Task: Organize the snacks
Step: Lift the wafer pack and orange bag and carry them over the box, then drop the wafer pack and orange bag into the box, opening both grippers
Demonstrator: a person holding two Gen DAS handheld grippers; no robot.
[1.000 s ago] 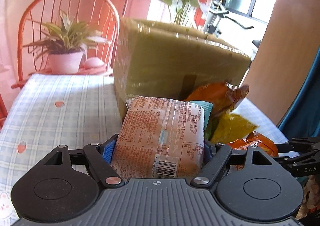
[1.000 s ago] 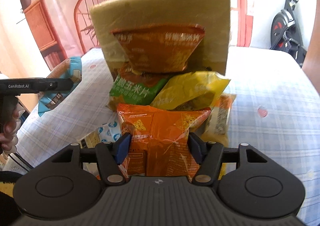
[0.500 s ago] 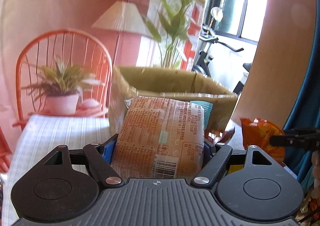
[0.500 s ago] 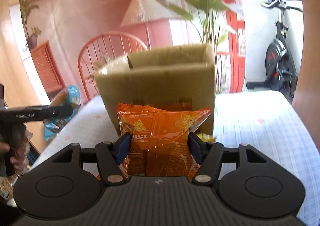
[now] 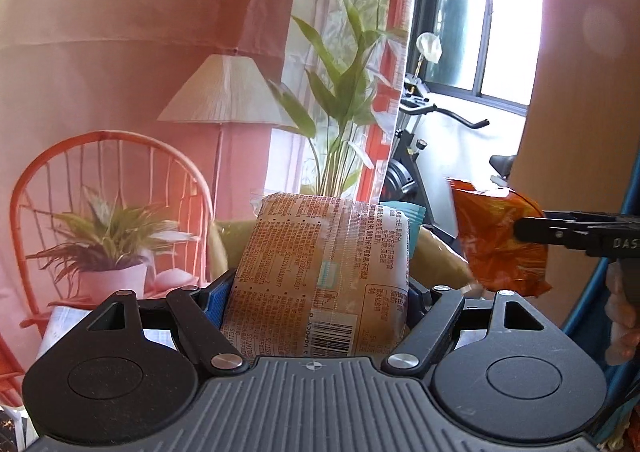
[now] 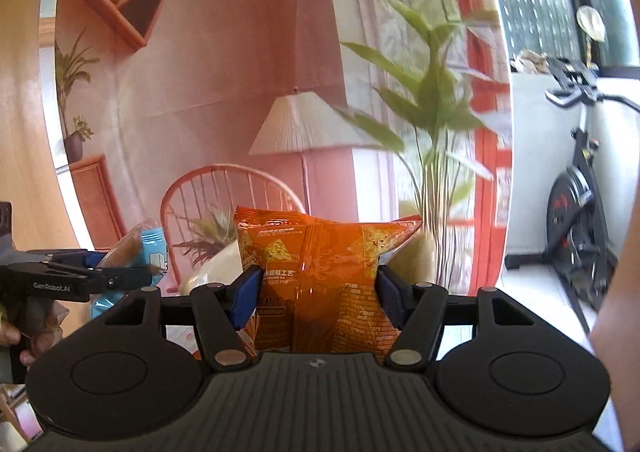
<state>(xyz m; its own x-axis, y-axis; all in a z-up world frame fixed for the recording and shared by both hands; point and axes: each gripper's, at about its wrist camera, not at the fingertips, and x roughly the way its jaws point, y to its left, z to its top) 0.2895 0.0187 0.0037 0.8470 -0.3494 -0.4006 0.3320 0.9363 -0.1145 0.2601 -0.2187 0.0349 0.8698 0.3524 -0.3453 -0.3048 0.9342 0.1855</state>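
My left gripper (image 5: pixel 318 292) is shut on a tan printed snack packet (image 5: pixel 324 276) with a blue end, held upright in the air. Behind it, only the rim of the cardboard box (image 5: pixel 438 252) shows. My right gripper (image 6: pixel 316 292) is shut on an orange chip bag (image 6: pixel 320 276), also raised. In the left wrist view that orange bag (image 5: pixel 496 240) hangs at the right, pinched by the right gripper's fingers (image 5: pixel 560 230). In the right wrist view the left gripper (image 6: pixel 120 276) sits at the left with its tan and blue packet (image 6: pixel 136 252).
An orange wire chair (image 5: pixel 112 187) with a potted plant (image 5: pixel 104 244) stands behind the table. A floor lamp (image 5: pixel 224 99), a tall leafy plant (image 5: pixel 340 99) and an exercise bike (image 6: pixel 576 203) fill the background. A corner of the checked tablecloth (image 5: pixel 64 324) shows at lower left.
Both grippers have risen with their packets. The snack pile and the box's front have dropped out of view, leaving only the box's rim; the room behind now fills the frames.
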